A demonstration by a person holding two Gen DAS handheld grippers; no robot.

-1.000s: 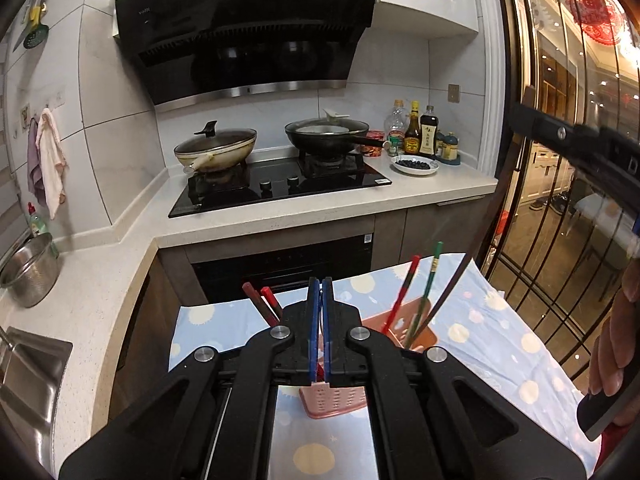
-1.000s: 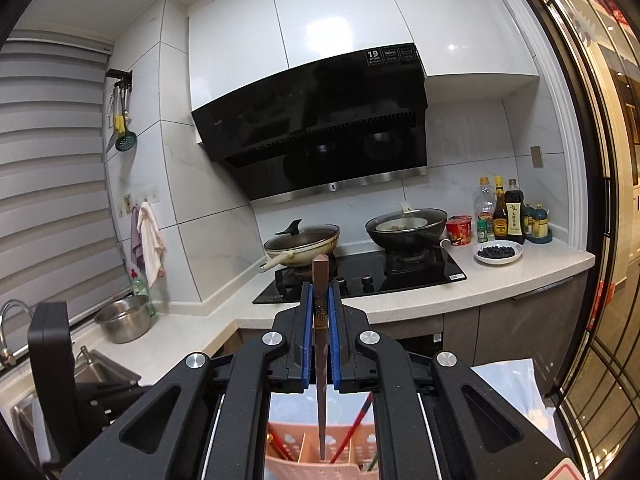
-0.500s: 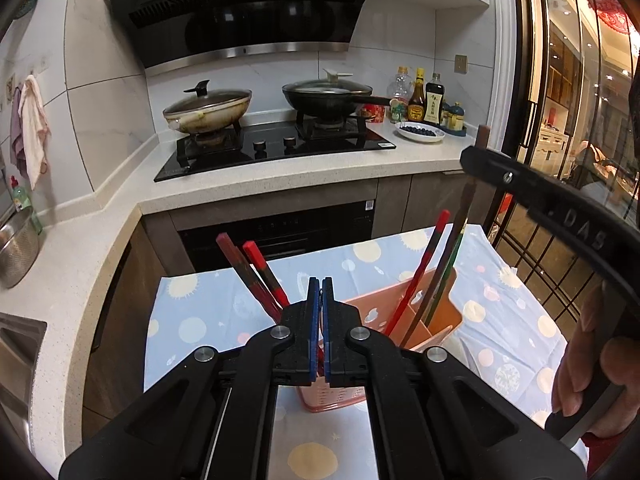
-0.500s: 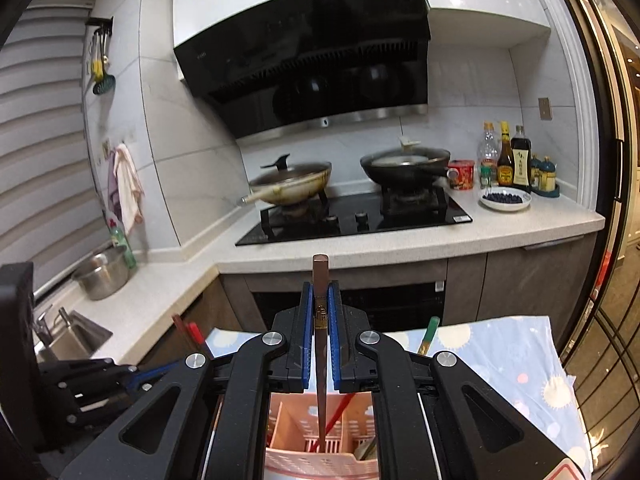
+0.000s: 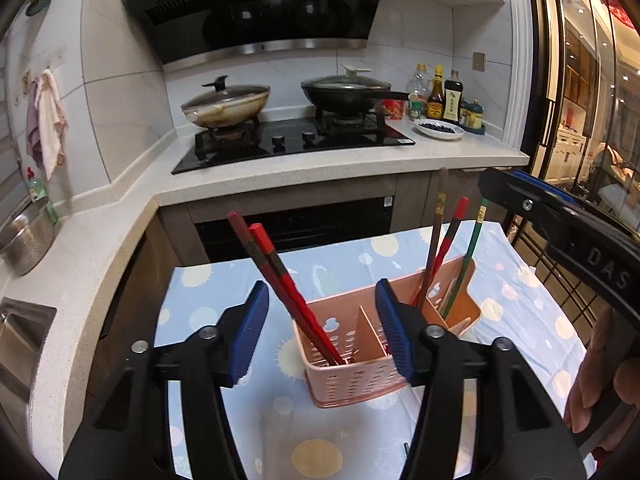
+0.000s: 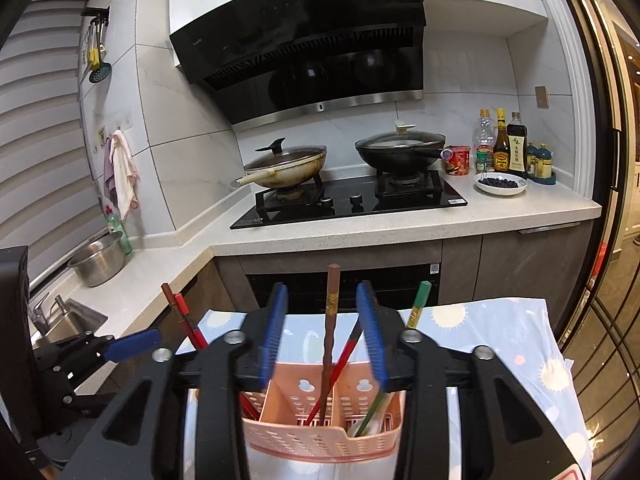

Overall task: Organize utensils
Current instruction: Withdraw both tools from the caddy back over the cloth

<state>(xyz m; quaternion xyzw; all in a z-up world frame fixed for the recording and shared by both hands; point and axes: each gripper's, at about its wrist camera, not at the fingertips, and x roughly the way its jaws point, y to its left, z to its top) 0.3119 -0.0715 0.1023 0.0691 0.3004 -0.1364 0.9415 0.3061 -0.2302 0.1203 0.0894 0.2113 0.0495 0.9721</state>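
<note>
A pink slotted caddy (image 5: 360, 376) (image 6: 320, 440) stands on the blue dotted cloth. My left gripper (image 5: 320, 332) is open and its jaws are still opening. A pair of red chopsticks (image 5: 280, 276) leans in the caddy's left compartment between the pads, untouched. My right gripper (image 6: 322, 332) is open too, jaws opening, with a brown chopstick (image 6: 331, 320) standing free between the pads in the middle compartment. A red chopstick (image 6: 340, 364) leans beside it. A green chopstick (image 6: 416, 308) stands in the right compartment.
The cloth-covered table (image 5: 224, 280) sits in front of an L-shaped counter (image 6: 400, 232) with a hob, two lidded pans, bottles and a plate of blueberries (image 6: 500, 184). A steel pot (image 6: 98, 258) and a sink (image 6: 68, 324) lie left; a glass door stands right.
Both grippers were shut, the left on the red chopsticks and the right on the brown one. They sank toward the caddy and opened, leaving the chopsticks standing in it.
</note>
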